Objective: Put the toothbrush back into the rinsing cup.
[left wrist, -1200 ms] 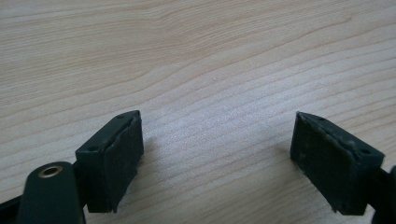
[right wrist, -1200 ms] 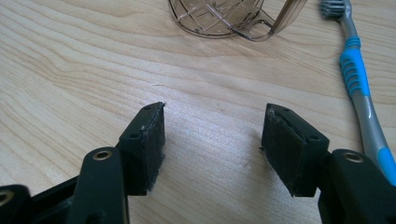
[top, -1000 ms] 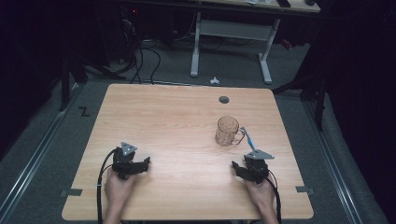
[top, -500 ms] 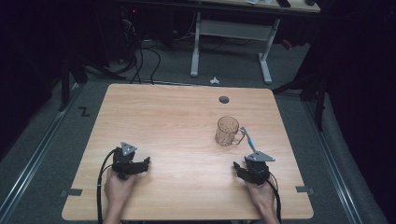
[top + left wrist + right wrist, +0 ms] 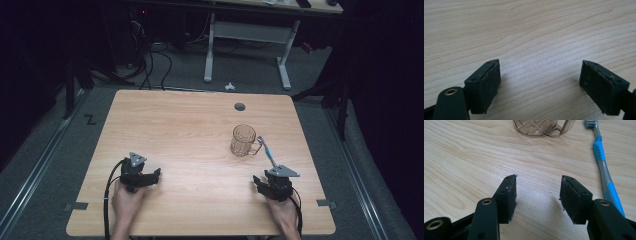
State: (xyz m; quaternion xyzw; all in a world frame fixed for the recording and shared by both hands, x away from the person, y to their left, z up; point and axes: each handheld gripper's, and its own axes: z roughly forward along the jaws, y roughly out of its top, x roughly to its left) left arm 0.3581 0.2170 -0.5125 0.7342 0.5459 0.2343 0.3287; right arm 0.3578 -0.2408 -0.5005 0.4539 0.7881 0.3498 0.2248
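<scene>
A clear ribbed glass mug (image 5: pixel 243 140) stands right of the table's middle; its base and handle also show in the right gripper view (image 5: pixel 536 128). A blue and grey toothbrush (image 5: pixel 267 152) lies flat just right of it, bristles toward the mug (image 5: pixel 602 167). My right gripper (image 5: pixel 259 184) rests low near the front right, short of both things. Its jaws have just been closing, and only bare wood lies between them (image 5: pixel 539 182). My left gripper (image 5: pixel 152 176) sits at the front left, its jaws wide apart over bare wood (image 5: pixel 540 72).
The wooden table (image 5: pixel 175 120) has a round cable hole (image 5: pixel 240 106) near its far edge. Beyond it stand a white desk frame (image 5: pixel 245 30), floor cables (image 5: pixel 150 60) and a small white object (image 5: pixel 230 86) on the floor.
My right gripper has drawn slightly back toward the near edge. The left gripper, the mug and the toothbrush lie where they were.
</scene>
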